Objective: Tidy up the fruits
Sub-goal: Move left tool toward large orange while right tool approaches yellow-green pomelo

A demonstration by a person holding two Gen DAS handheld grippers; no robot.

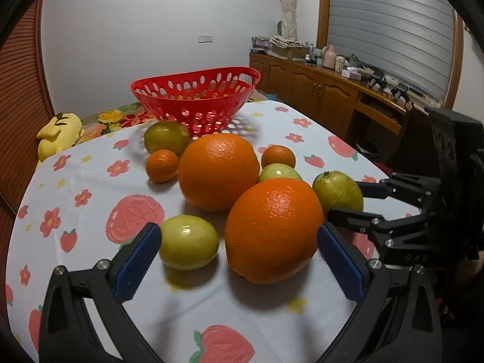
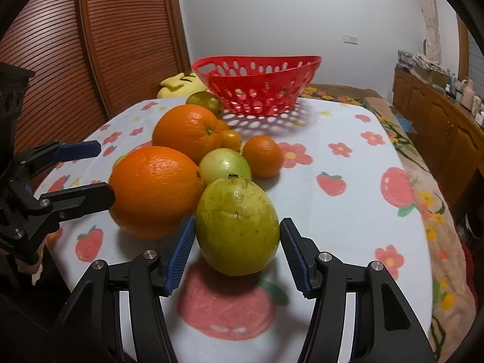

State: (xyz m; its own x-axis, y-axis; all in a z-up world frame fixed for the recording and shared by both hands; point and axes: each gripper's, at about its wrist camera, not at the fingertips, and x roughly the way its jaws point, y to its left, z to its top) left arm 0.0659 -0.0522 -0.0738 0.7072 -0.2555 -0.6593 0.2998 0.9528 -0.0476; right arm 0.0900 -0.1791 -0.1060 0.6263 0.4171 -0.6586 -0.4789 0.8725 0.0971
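Fruit sits clustered on the tabletop (image 1: pixel 90 181) under a strawberry-print cloth. My left hand-held gripper (image 1: pixel 239 260) is spread wide, its jaws flanking the near navel orange (image 1: pixel 273 230) and a green lemon (image 1: pixel 189 242) at its 9 o'clock, gripping neither. My right hand-held gripper (image 2: pixel 236 254) is also released, jaws either side of a green guava (image 2: pixel 237 227), the left pad just beside its skin. A second orange (image 1: pixel 218 171) lies at 12 o'clock of the first, two mandarins flanking it. The red perforated basket (image 1: pixel 196 96) stands at 12 o'clock, behind the cluster.
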